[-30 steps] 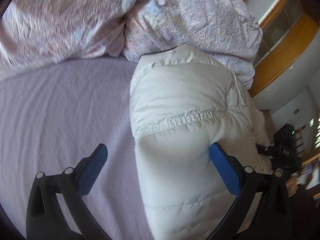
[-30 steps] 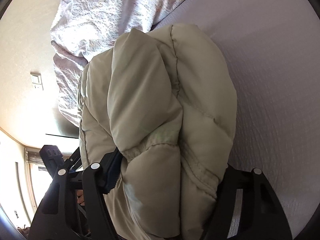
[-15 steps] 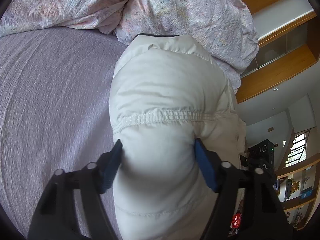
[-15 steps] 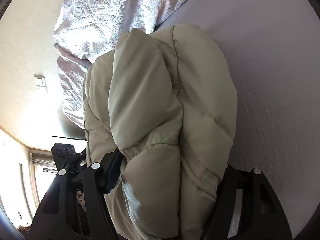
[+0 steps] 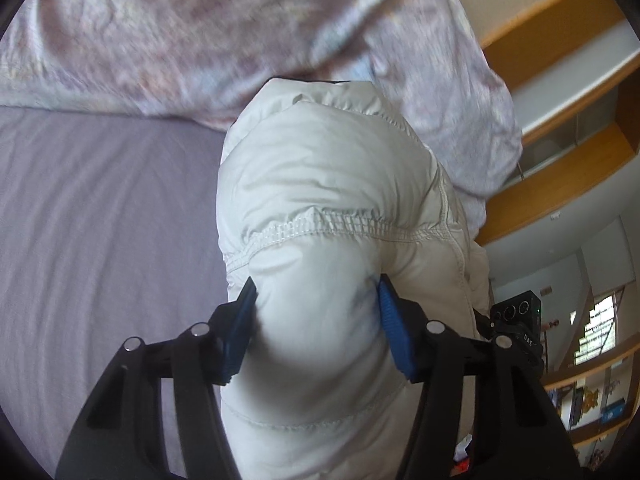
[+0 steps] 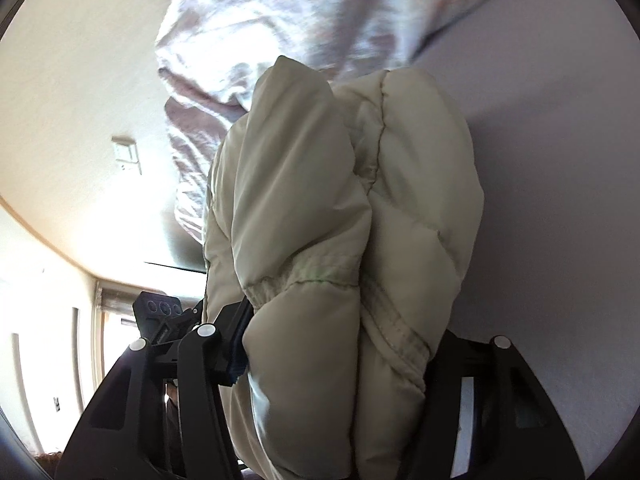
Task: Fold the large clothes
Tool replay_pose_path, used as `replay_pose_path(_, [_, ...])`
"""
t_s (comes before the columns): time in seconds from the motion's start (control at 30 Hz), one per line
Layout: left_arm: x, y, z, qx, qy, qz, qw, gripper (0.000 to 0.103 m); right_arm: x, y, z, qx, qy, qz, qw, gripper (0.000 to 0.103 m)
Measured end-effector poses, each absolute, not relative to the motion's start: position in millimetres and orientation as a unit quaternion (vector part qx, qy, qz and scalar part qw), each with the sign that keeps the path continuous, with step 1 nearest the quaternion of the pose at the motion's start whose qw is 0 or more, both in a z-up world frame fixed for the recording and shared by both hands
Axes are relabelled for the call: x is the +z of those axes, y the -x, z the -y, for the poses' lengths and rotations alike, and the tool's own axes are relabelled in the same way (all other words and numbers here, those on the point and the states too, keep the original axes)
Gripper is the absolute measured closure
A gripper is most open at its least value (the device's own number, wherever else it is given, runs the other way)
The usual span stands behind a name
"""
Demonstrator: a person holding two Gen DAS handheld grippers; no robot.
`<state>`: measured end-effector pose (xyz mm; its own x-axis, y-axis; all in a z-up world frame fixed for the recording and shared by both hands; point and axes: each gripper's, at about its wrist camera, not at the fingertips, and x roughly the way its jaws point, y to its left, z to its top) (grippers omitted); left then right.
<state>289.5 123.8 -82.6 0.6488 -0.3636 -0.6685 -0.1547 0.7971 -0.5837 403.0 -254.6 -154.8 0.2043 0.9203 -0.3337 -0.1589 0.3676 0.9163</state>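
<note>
- Looking down both wrist cams, open room is on my left: bare lilac bed sheet (image 5: pixel 100 220) runs from the jacket's left edge out to the frame edge, nothing on it
- far edge is blocked by a rumpled pinkish floral duvet (image 5: pixel 240 32), which touches the top of the jacket bundle
- right of the bundle the bed ends; wooden shelving (image 5: pixel 560 168) and a window are beyond it, and in the right cam it's a pale wall with a switch plate (image 6: pixel 126 154)
- cream puffer jacket (image 5: pixel 328 184) is bunched into a thick roll lying on the sheet, elastic hem seam just ahead of the fingers
- left gripper (image 5: pixel 316 320) has just been closing; both blue pads dent the padding, so it's clamped on the jacket
- right gripper (image 6: pixel 340 344) also just closed in further, pinching the same jacket (image 6: pixel 320 208), folded layers stuffed between the jaws; right finger is hidden behind fabric
- each cam catches the other gripper's camera block beside the bundle
</note>
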Motion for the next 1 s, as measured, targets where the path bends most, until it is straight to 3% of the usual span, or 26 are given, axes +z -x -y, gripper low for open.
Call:
replay_pose_path(0.47, [-88.3, -295.3, -181.9, 0.038, 0.259, -0.41, 0.874, 0.044, -162.0, -416.1, 180.6, 0.374, -0.334, -0.523, 0.689, 0.046])
replay_pose_path(0.8, [-77.8, -290.1, -170.7, 0.079, 0.183, -0.396, 0.896, 0.033, -135.6, -405.9, 188.1, 0.315, -0.232, -0.539, 0.745, 0.02])
replay_pose_path(1.0, [-53.1, -279.0, -158.0, 0.103, 0.137, -0.36, 0.917, 0.021, -96.1, -405.8, 226.7, 0.265, -0.199, -0.488, 0.808, 0.016])
